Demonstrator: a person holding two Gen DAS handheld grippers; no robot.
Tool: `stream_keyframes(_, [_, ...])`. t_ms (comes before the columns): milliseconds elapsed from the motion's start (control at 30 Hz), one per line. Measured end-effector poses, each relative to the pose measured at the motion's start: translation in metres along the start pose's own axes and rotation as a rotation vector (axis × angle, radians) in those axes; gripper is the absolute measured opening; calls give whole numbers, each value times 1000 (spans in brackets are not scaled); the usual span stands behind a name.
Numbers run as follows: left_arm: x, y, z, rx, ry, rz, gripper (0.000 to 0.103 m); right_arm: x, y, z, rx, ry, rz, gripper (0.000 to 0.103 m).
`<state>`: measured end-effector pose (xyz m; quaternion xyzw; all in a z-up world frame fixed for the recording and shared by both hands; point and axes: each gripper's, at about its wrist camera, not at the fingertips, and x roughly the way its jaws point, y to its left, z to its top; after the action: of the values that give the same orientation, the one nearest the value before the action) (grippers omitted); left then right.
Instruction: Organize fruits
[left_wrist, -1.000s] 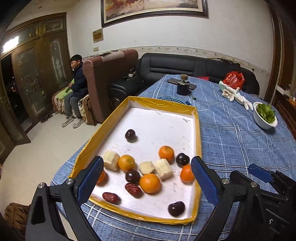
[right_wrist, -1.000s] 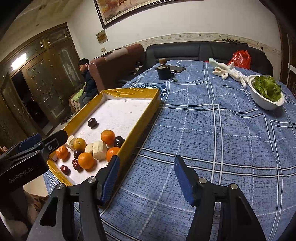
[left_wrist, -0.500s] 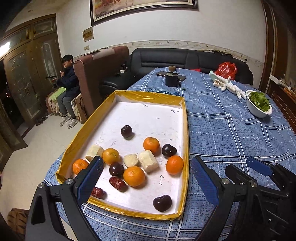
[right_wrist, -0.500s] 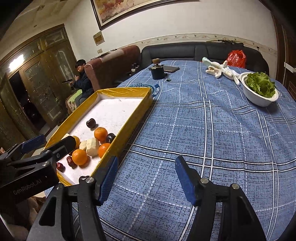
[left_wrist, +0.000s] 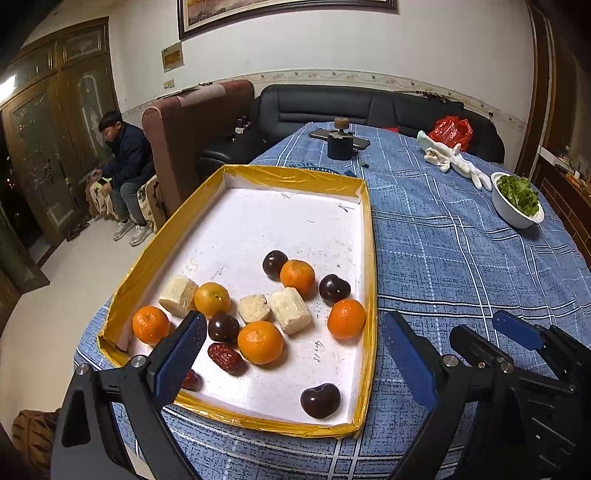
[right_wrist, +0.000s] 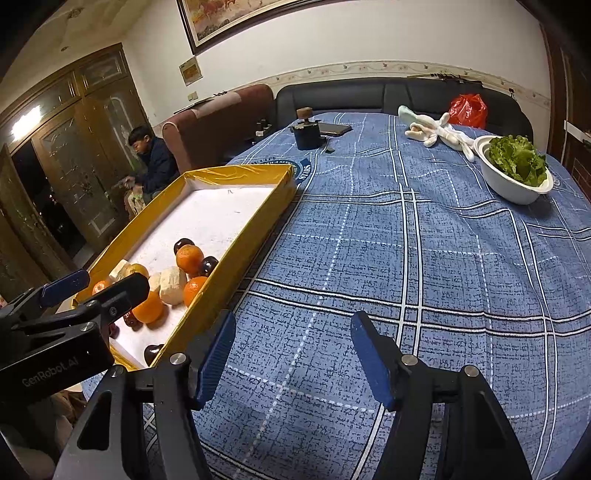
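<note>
Both the left gripper (left_wrist: 291, 354) and the right gripper (right_wrist: 291, 354) have black angular frames. Blue textured pads line the fingers (left_wrist: 177, 358), with silver screws at the joints. Pale "GenRobot.AI" lettering marks one black housing.

"GenRobot.AI" on left gripper (right_wrist: 55, 363) body; tablecloth emblem unreadable.

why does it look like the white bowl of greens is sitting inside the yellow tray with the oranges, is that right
Not quite: the white bowl of greens sits outside the yellow tray, on the blue plaid tablecloth far to its right. The oranges are in the tray. The right wrist view shows it.
</note>
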<state>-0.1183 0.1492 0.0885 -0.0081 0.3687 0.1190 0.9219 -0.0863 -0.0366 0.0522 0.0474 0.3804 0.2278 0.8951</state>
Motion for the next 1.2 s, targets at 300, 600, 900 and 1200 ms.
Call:
stream_keyframes(300, [8, 6, -1, -23, 27, -25, 95, 3, 2, -1, -7, 9, -3, 70])
stream_keyframes(600, [15, 10, -4, -40, 52, -39, 95, 5, 7, -3, -16, 16, -11, 71])
stream_keyframes(900, [15, 14, -5, -56, 54, -43, 95, 5, 12, -5, -29, 17, -15, 71])
stream_keyframes(1200, [12, 19, -7, -68, 49, -43, 95, 2, 17, -6, -40, 11, -22, 72])
